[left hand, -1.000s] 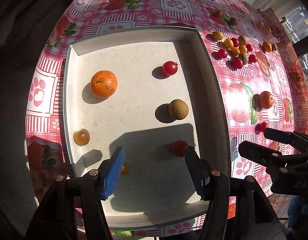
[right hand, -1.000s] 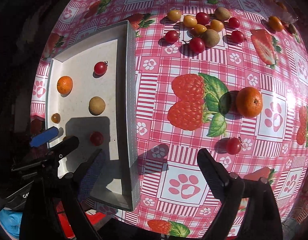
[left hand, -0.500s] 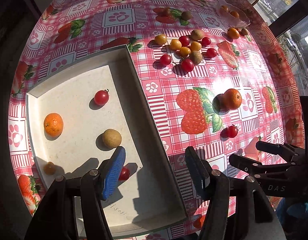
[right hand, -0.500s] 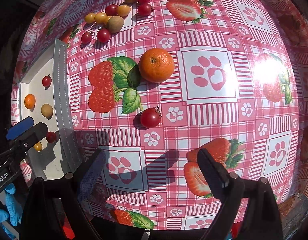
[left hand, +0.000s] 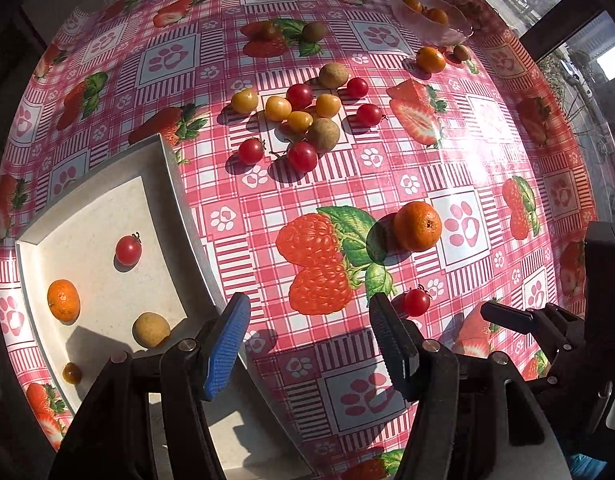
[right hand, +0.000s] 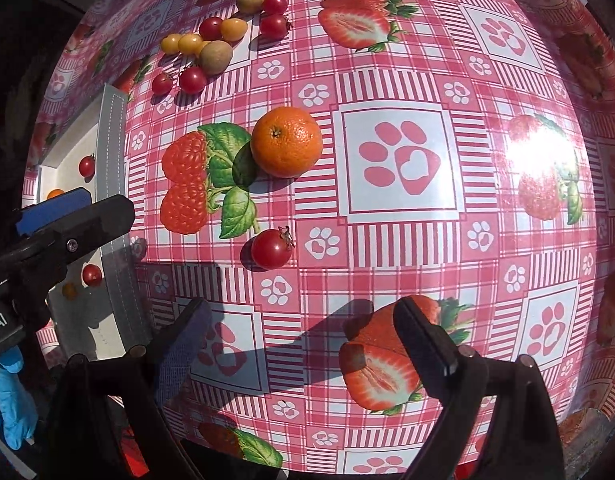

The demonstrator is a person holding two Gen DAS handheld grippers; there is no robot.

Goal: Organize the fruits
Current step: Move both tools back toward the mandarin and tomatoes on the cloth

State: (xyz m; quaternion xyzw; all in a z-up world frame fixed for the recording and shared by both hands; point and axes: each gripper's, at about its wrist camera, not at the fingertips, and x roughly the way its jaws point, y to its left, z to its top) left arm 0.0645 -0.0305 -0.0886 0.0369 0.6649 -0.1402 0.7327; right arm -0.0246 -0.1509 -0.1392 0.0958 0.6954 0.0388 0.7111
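A white tray (left hand: pixel 175 184) lies at the left and holds an orange (left hand: pixel 63 301), a red tomato (left hand: pixel 128 250), a brown longan (left hand: pixel 151 329) and a small yellow fruit (left hand: pixel 72 373). On the tablecloth lie an orange (left hand: pixel 417 225), also in the right wrist view (right hand: pixel 286 141), and a red cherry tomato (left hand: pixel 417 301), also in the right wrist view (right hand: pixel 272 249). My left gripper (left hand: pixel 307 344) is open and empty, over the cloth just right of the tray's edge. My right gripper (right hand: pixel 303 344) is open and empty, a little short of the tomato.
A cluster of several red and yellow tomatoes and longans (left hand: pixel 303 120) lies farther back. A glass bowl (left hand: pixel 431 12) with small oranges stands at the far right, with another orange (left hand: pixel 429 59) beside it. The table's near edge is just below both grippers.
Both grippers have swung right, from over the tray to over the tablecloth. The loose orange and cherry tomato have come nearer the middle of both views. Both grippers stayed open.
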